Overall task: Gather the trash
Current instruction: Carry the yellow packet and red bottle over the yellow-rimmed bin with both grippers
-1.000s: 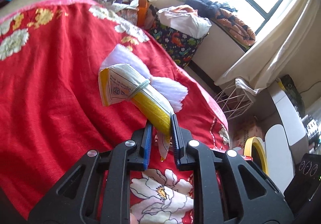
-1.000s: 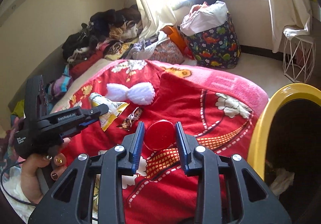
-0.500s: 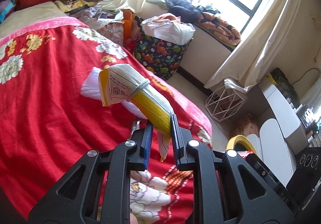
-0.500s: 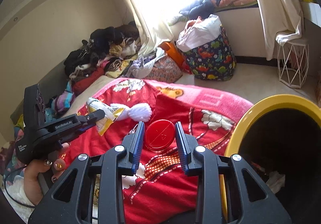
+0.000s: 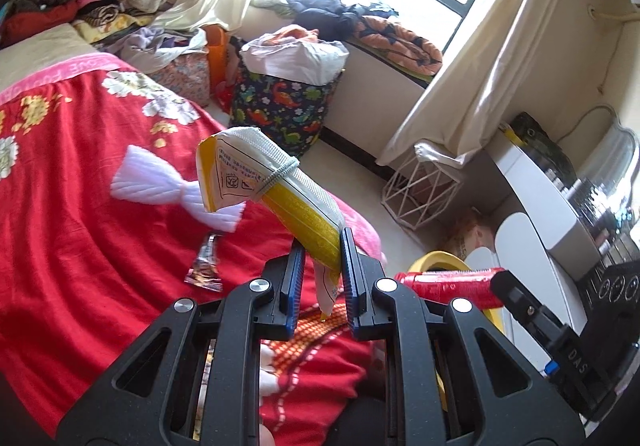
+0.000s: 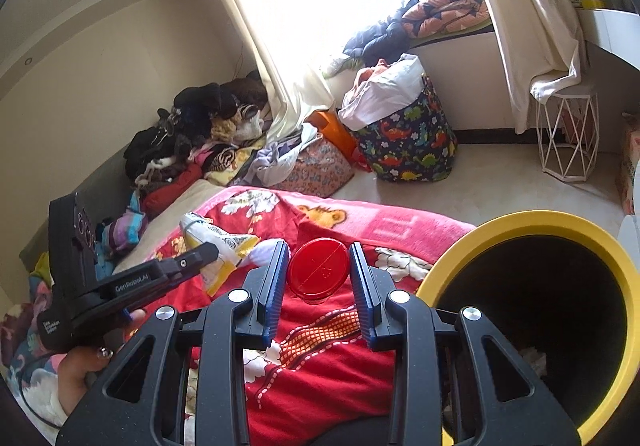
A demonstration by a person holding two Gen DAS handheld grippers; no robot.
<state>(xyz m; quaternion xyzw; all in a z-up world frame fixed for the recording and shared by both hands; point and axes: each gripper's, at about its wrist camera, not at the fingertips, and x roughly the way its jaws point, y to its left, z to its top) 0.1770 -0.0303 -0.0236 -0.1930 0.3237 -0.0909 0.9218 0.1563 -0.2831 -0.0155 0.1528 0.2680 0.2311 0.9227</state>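
My left gripper (image 5: 322, 246) is shut on a yellow and white snack bag (image 5: 264, 182), bound with a hair tie and lifted above the red blanket (image 5: 60, 206). In the right wrist view that bag (image 6: 216, 242) shows at the left gripper's tip. My right gripper (image 6: 320, 266) is shut on a round red lid (image 6: 318, 270), held edgewise; the lid (image 5: 448, 284) also shows at the right of the left wrist view. The yellow-rimmed bin (image 6: 528, 222) stands just right of the right gripper, dark inside with scraps at the bottom.
A small brown wrapper (image 5: 206, 266) and a white fluffy bow (image 5: 160, 182) lie on the blanket. A dinosaur-print basket (image 6: 408, 142), a white wire stool (image 6: 568, 138), clothes piles (image 6: 192, 134) and a curtain (image 6: 536, 26) line the floor by the window.
Both grippers have risen off the blanket with their loads. The bag now hangs clear of the bow, and the yellow bin rim has grown larger beside the right gripper.
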